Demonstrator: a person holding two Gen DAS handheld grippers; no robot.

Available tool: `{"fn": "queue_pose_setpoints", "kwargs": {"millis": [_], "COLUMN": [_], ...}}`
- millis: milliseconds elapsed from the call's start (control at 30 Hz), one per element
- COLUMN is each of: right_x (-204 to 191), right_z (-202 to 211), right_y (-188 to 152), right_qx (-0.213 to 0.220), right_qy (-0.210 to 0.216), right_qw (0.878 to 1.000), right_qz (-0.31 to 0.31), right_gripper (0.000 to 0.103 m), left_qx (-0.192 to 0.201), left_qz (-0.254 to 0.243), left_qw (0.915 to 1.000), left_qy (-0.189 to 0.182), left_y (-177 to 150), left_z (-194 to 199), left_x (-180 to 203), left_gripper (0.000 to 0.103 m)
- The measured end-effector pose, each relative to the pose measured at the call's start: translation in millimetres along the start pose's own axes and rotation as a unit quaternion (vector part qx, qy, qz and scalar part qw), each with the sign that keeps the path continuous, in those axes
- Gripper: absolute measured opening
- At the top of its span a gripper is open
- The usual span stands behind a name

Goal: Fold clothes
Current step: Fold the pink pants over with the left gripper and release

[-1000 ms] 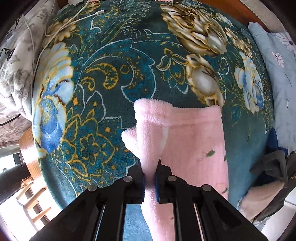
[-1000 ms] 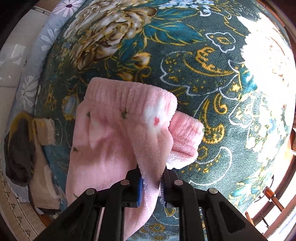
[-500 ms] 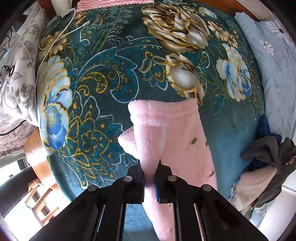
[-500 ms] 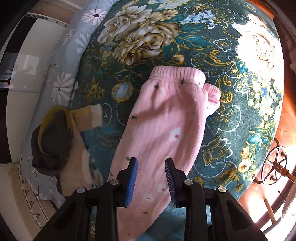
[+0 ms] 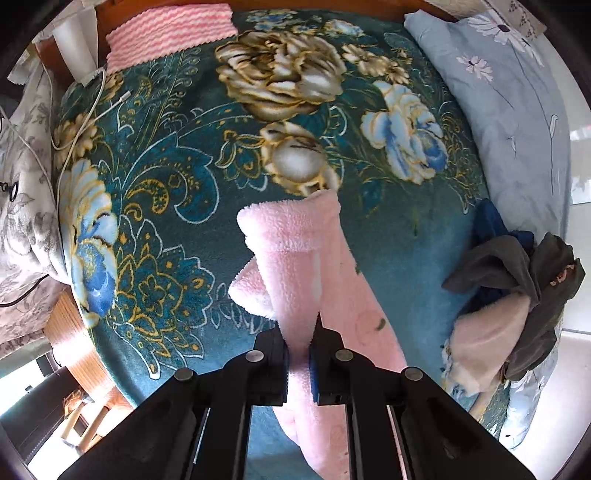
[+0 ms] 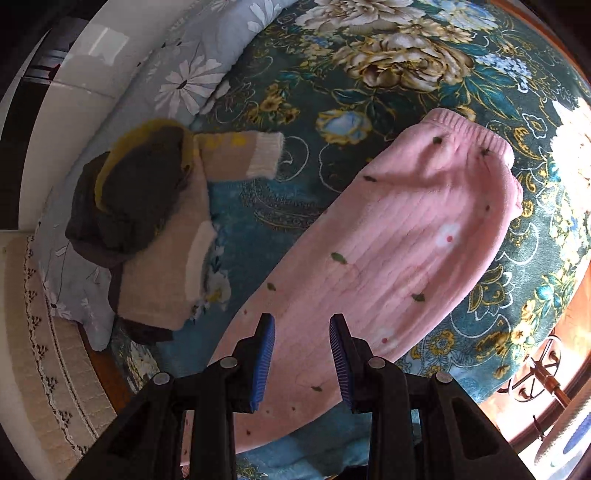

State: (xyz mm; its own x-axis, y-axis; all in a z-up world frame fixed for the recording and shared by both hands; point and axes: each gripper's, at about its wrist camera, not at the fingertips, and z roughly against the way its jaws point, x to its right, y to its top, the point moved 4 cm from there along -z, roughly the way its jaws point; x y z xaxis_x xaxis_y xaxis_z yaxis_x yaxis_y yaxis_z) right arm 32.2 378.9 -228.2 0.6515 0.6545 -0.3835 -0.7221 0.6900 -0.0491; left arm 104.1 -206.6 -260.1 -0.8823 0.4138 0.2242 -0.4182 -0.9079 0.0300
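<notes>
Pink fleece trousers (image 6: 399, 243) lie stretched over a teal floral blanket (image 6: 406, 66), elastic waistband at the far end. In the left wrist view the same pink trousers (image 5: 306, 258) rise in a lifted fold, and my left gripper (image 5: 298, 354) is shut on that fold, which hangs up off the blanket (image 5: 166, 177). My right gripper (image 6: 301, 354) hovers above the trousers' lower part, open, with nothing between its blue pads (image 6: 264, 354).
A heap of dark grey and beige clothes (image 6: 147, 221) lies on the left of the right wrist view, and at the right in the left wrist view as a pile (image 5: 517, 288). A folded pink knit (image 5: 170, 33) and a white cable (image 5: 74, 122) sit at the bed's far side. Pale floral bedding (image 5: 517, 110) borders the blanket.
My right gripper has let go of the trousers, opened and pulled back upward; the cloth it held now lies flat. My left gripper has stayed shut on its fold and drawn back a little.
</notes>
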Motion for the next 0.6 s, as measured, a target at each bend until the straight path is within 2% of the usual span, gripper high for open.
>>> {"fn": "queue_pose_setpoints", "kwargs": {"millis": [100, 167, 200, 233, 300, 333, 367, 433, 600], "right_x": [3, 11, 16, 21, 31, 36, 40, 50, 70], "right_z": [-10, -15, -18, -19, -24, -27, -31, -39, -54], "right_y": [7, 14, 19, 24, 34, 39, 43, 50, 57], "right_qx": [-0.017, -0.029, -0.034, -0.037, -0.045, -0.05, -0.055, -0.069, -0.094], "right_qy": [0.007, 0.008, 0.009, 0.009, 0.01, 0.01, 0.01, 0.006, -0.005], "right_qw": [1.0, 0.999, 0.999, 0.999, 0.998, 0.998, 0.997, 0.996, 0.993], "right_qz": [0.011, 0.023, 0.029, 0.033, 0.039, 0.041, 0.043, 0.051, 0.072], "right_gripper": [0.034, 0.034, 0.034, 0.034, 0.034, 0.034, 0.034, 0.034, 0.034], "left_qx": [0.031, 0.074, 0.099, 0.125, 0.154, 0.165, 0.165, 0.128, 0.002], "left_qz": [-0.029, -0.091, -0.135, -0.183, -0.279, -0.327, -0.364, -0.406, -0.443], "left_qw": [0.9991, 0.993, 0.9856, 0.9747, 0.9472, 0.9299, 0.916, 0.9046, 0.8955], "left_qy": [-0.006, -0.017, -0.022, -0.026, -0.033, -0.037, -0.036, -0.021, 0.04], "left_y": [-17, -39, -55, -73, -121, -145, -169, -213, -304], "left_z": [25, 49, 61, 73, 80, 83, 77, 47, -45], "left_x": [42, 83, 105, 127, 164, 182, 195, 209, 210], "left_gripper": [0.008, 0.008, 0.008, 0.008, 0.008, 0.008, 0.009, 0.009, 0.009]}}
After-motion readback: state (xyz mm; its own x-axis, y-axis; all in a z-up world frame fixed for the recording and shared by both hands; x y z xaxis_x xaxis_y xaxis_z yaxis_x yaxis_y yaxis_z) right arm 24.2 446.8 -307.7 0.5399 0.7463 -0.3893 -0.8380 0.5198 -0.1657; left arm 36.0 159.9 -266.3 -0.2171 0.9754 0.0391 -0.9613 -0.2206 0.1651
